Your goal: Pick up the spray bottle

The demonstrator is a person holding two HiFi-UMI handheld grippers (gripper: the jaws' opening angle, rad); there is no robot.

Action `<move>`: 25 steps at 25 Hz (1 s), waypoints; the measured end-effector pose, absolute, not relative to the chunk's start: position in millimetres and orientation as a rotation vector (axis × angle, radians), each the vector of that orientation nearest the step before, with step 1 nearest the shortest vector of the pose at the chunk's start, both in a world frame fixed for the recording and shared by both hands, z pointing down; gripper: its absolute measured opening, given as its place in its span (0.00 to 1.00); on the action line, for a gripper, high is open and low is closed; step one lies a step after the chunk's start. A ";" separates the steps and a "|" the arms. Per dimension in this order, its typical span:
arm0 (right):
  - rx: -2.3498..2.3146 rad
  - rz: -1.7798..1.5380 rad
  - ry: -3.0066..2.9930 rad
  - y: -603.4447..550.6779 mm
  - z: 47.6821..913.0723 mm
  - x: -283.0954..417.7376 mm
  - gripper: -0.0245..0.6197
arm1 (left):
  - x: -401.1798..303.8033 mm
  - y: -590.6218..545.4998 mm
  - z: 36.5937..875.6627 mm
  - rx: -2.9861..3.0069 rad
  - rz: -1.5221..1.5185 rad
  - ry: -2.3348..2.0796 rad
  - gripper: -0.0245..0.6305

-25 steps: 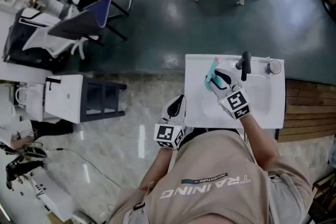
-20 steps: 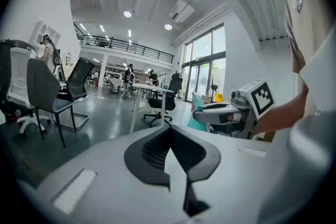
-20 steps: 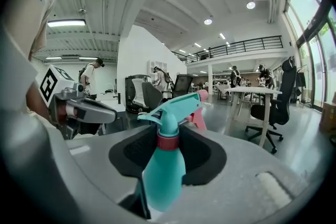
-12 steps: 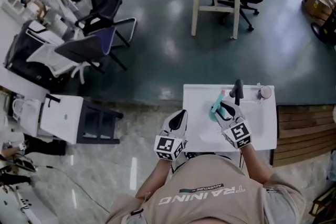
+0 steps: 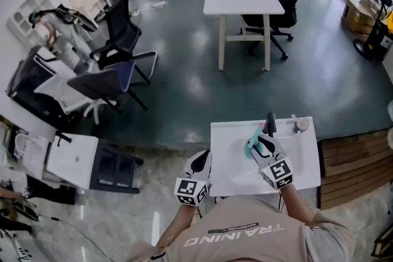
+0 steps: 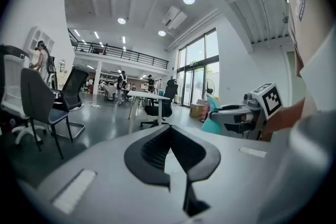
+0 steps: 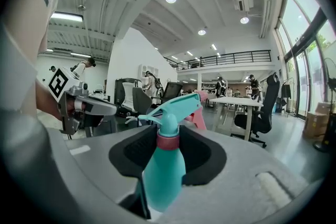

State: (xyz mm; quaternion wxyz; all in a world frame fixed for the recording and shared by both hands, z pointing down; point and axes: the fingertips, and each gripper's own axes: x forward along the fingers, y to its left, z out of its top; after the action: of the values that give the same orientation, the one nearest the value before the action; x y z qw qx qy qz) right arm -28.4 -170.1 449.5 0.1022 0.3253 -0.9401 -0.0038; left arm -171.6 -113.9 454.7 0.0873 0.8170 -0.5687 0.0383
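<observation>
— Starting big: what carries it all?
— A white table (image 5: 304, 162).
— And the tongs?
— The right tongs (image 5: 260, 143) are over the table's left half, with their jaws clamped on the body of the teal spray bottle (image 5: 252, 143). Its trigger head pokes out past them. The left tongs (image 5: 200, 159) hang just off the table's left edge, jaws closed together with nothing in them.
— Anything smaller?
— A red collar (image 7: 168, 141) sits under the bottle's head, and it has a pink nozzle tip (image 7: 198, 115).
</observation>
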 end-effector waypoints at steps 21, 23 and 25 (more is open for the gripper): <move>0.903 -0.036 -2.825 -165.0 427.2 -37.2 0.24 | -198.0 -110.3 429.9 2.386 0.029 -1.798 0.07; 0.905 -0.035 -2.824 -164.7 427.8 -37.1 0.24 | -198.3 -108.9 432.1 2.379 0.031 -1.795 0.07; 0.910 -0.027 -2.824 -163.8 428.4 -36.7 0.25 | -197.0 -106.3 434.7 2.375 0.038 -1.785 0.07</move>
State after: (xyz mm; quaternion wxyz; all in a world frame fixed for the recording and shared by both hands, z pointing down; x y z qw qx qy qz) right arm -36.7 -163.8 428.4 0.0870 0.3055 -0.9482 -0.0090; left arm -197.0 -106.3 434.7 0.0852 0.7964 -0.5986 0.0128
